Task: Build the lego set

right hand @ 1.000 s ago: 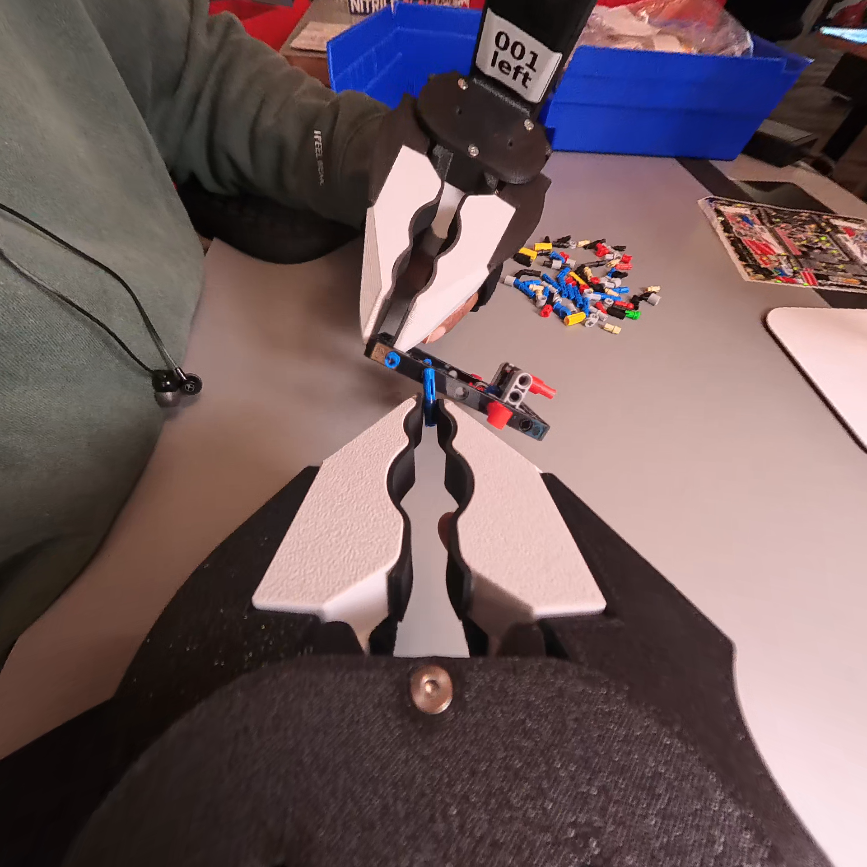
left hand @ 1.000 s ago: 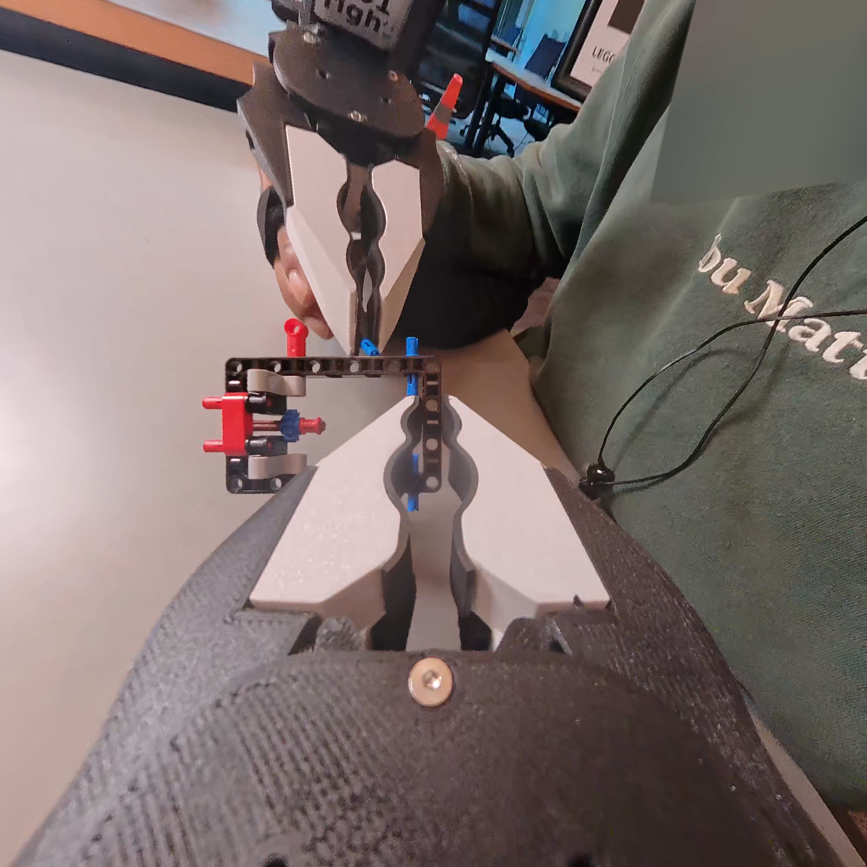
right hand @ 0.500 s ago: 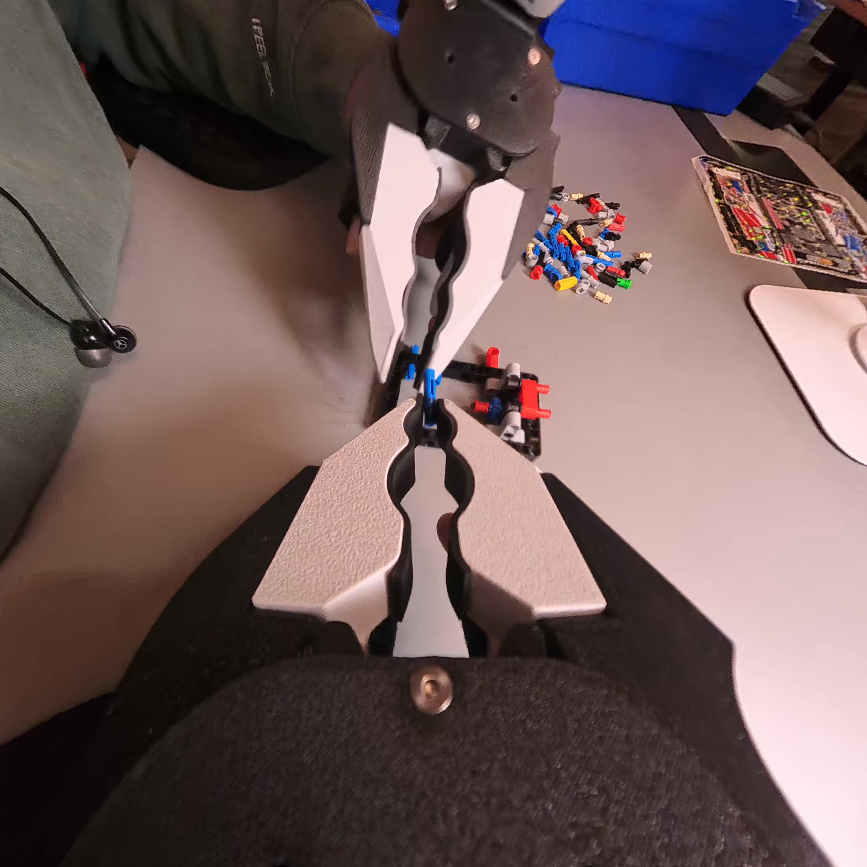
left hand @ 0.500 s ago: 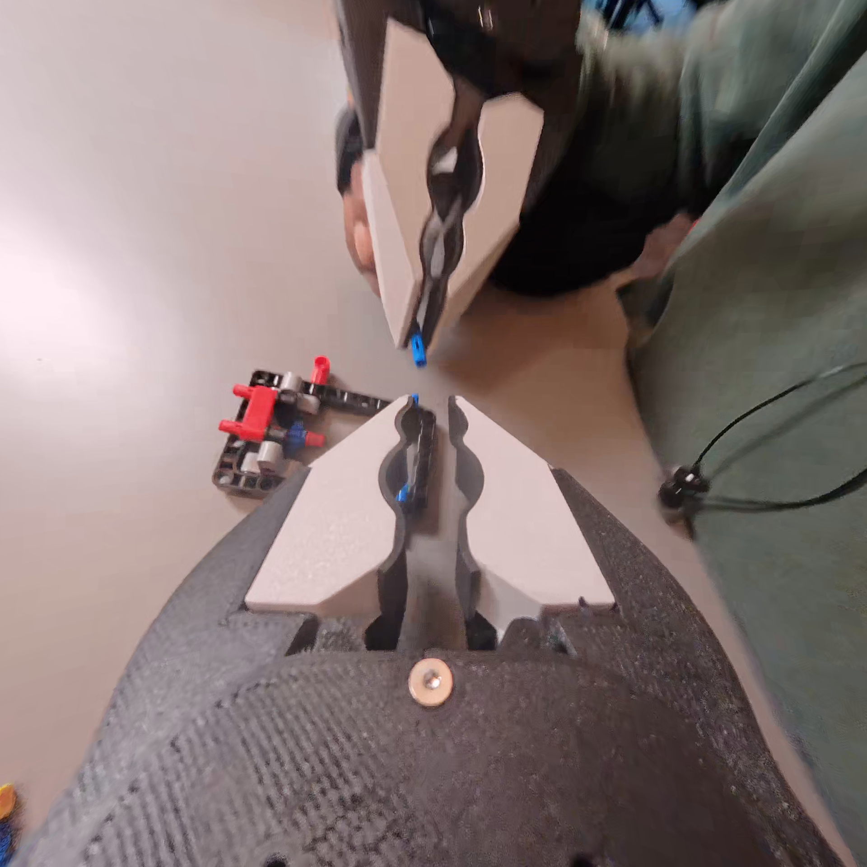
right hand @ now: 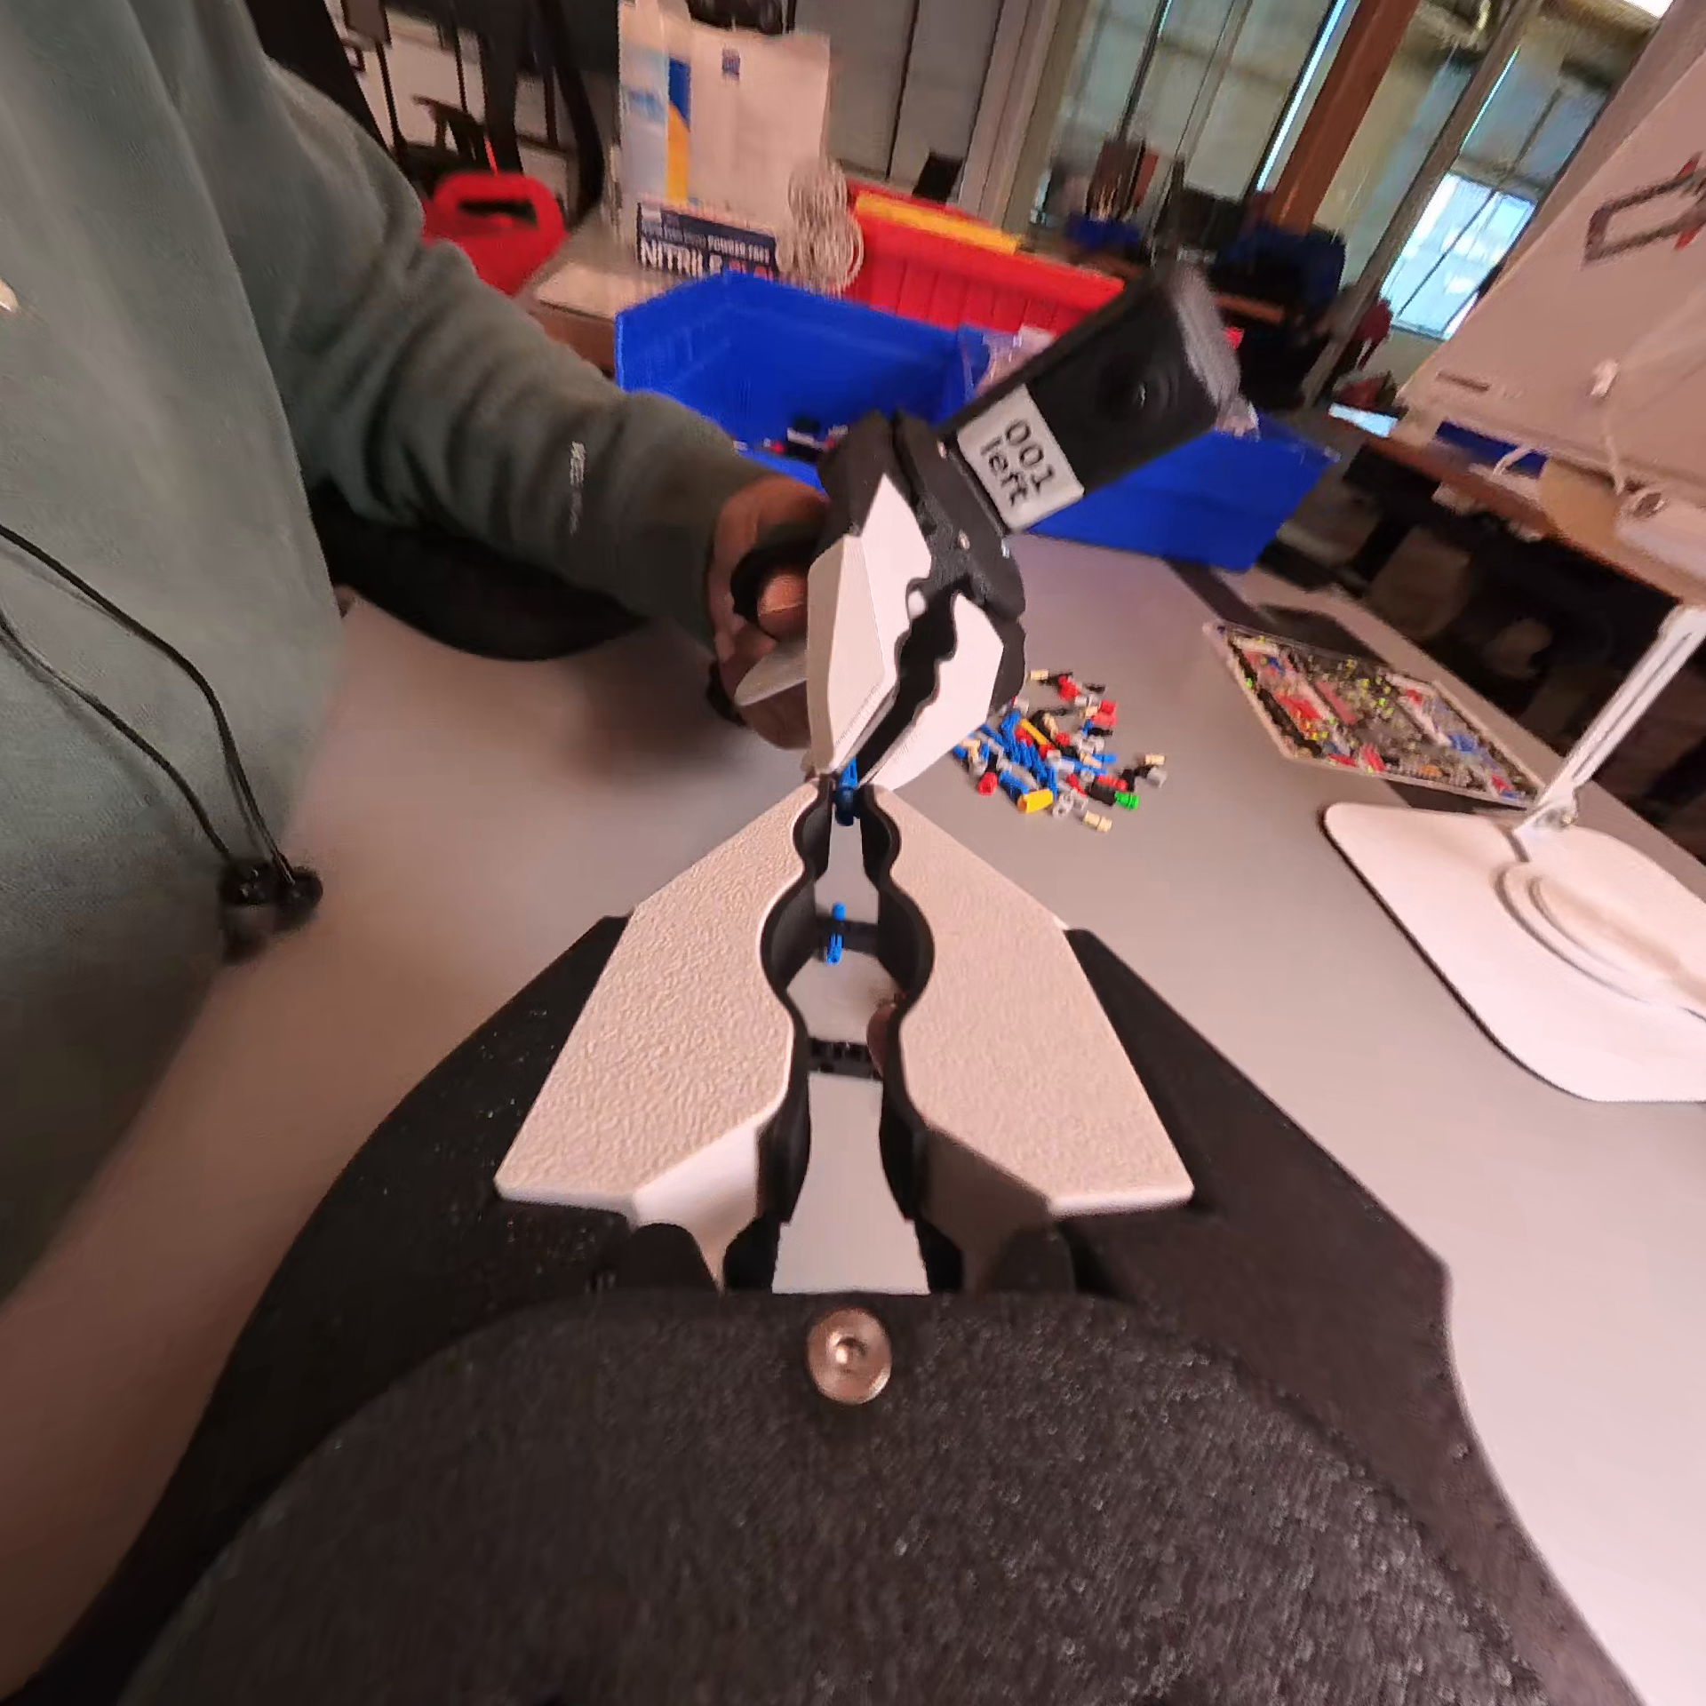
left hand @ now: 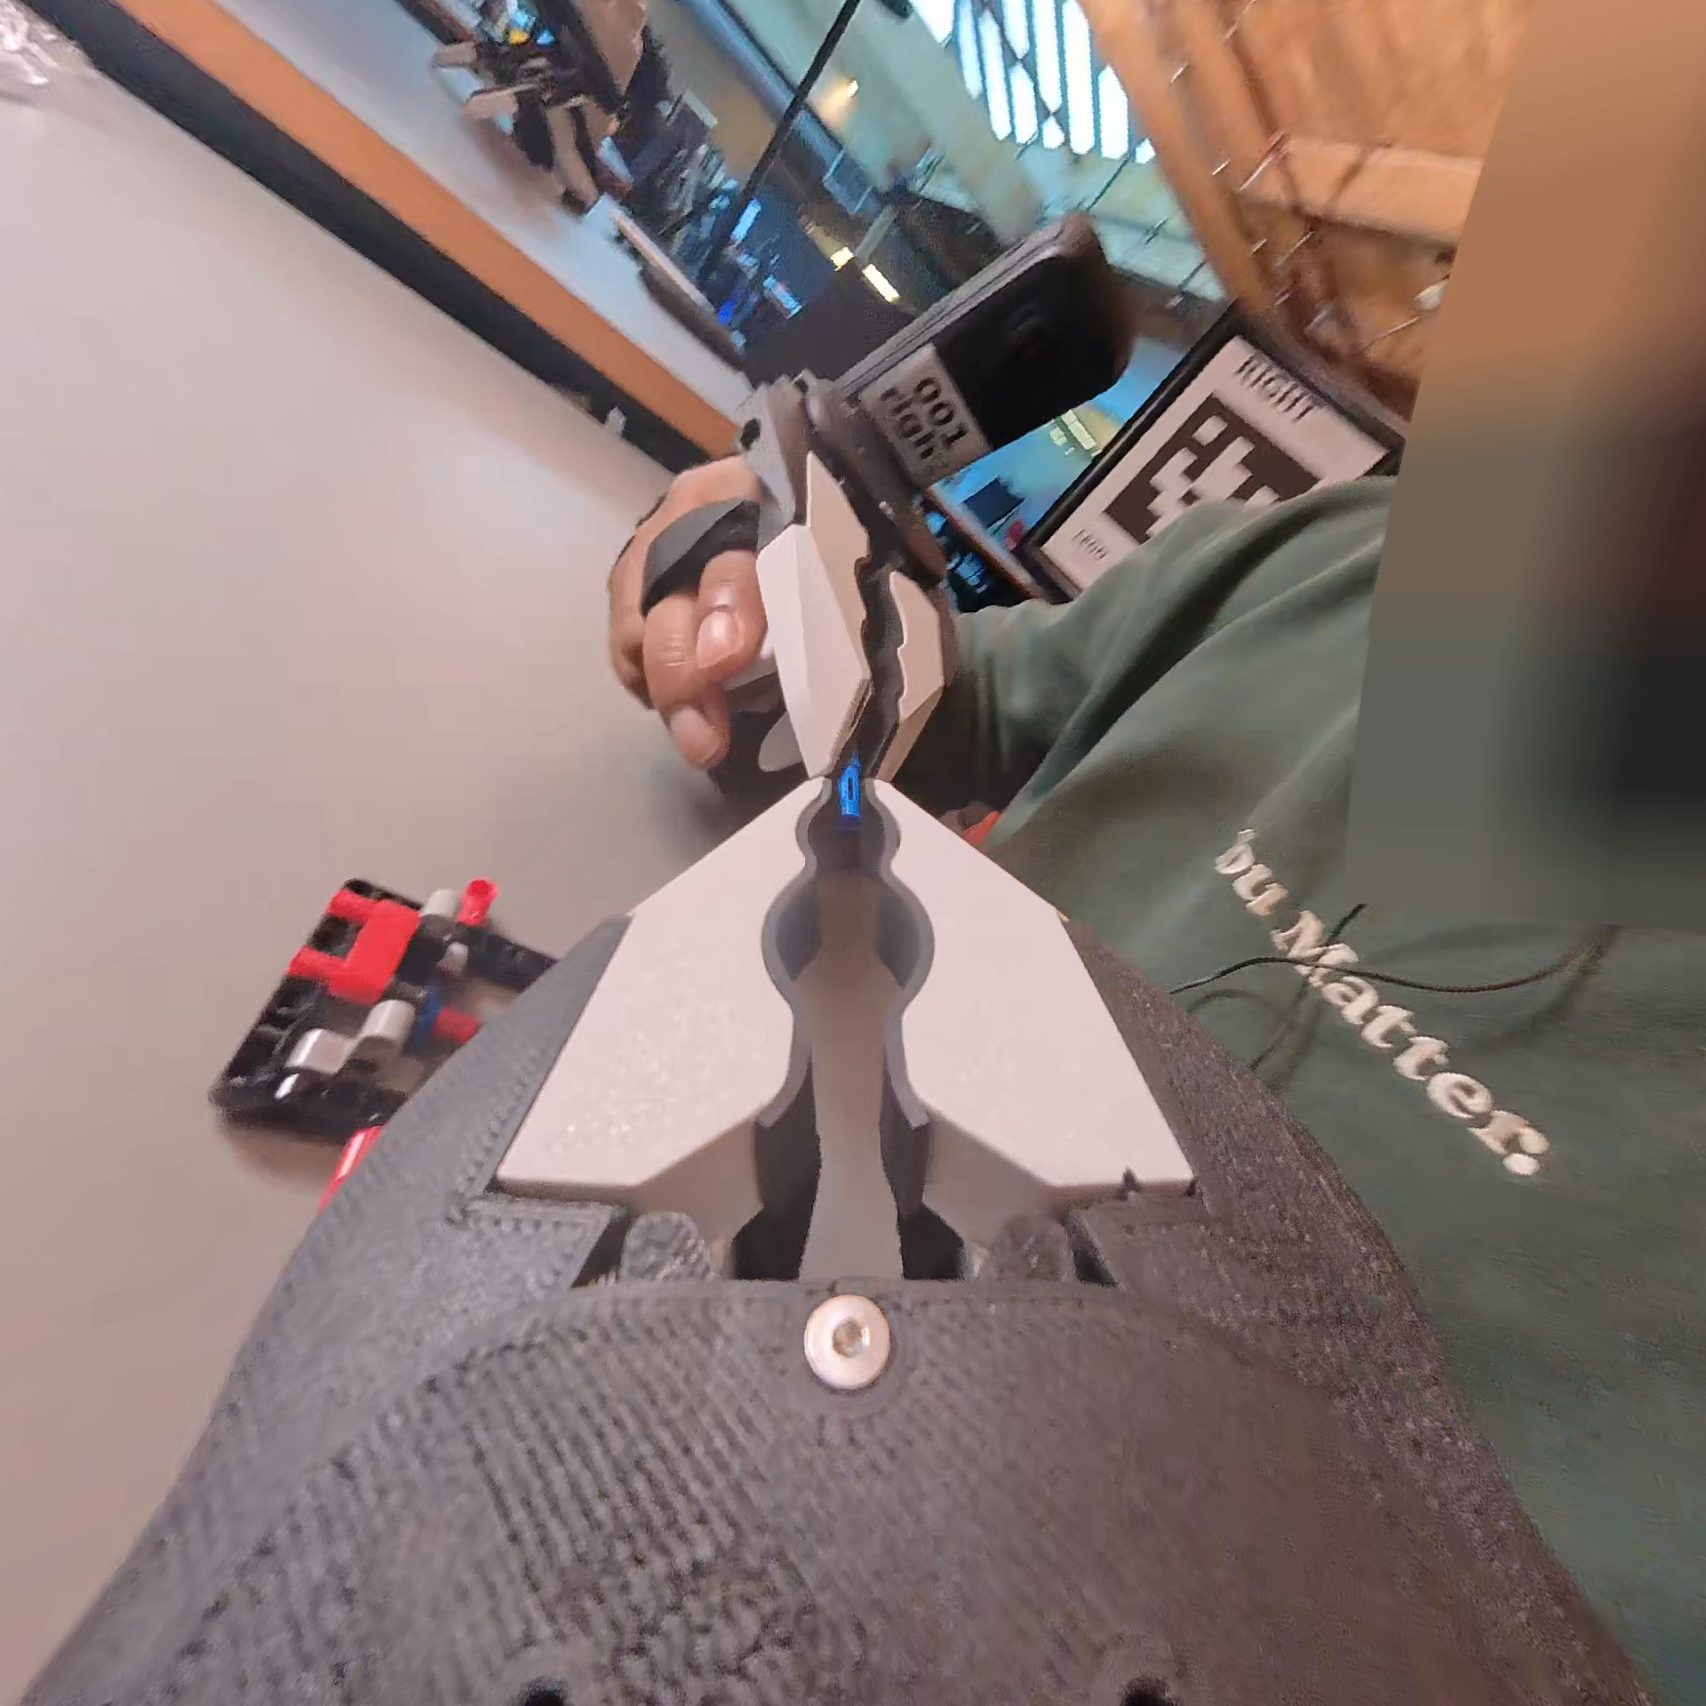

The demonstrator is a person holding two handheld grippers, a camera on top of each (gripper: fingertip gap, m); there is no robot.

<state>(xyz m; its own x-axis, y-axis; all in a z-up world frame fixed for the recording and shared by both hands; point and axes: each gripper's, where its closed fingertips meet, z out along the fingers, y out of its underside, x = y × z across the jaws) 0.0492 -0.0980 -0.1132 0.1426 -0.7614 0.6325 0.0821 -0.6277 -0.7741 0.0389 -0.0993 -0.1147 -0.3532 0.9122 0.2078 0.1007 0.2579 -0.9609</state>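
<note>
Two hand-held grippers meet tip to tip above the grey table (right hand: 1228, 1089), close in front of the person's green sweatshirt (left hand: 1200, 702). Between them is one small blue lego pin (right hand: 846, 792).

The right gripper (right hand: 844, 796) has its jaws drawn nearly together, and the pin sits pinched at their very tips. The left gripper (left hand: 847, 801) is also narrowed to a slit around the same pin. Whether it is actually gripping the pin or only touching it cannot be told.

One black lego frame with red and grey parts (left hand: 369, 1006) lies flat on the table below and to the left of the left gripper, held by neither. The right wrist view shows only a sliver of it through that gripper's gap, carrying one more blue pin.

Farther right there is:
- one heap of small loose lego pieces in mixed colours (right hand: 1062, 757)
- one printed instruction sheet (right hand: 1366, 720) beyond the heap, near the table's right edge
- one white lamp base (right hand: 1569, 951), just beside the sheet and nearer

One blue plastic bin (right hand: 785, 360) stands at the far edge.

Bare tabletop stretches left of the frame to the far dark-and-orange border. A clear strip also runs between the heap and the lamp base. The person's body closes the near side.
</note>
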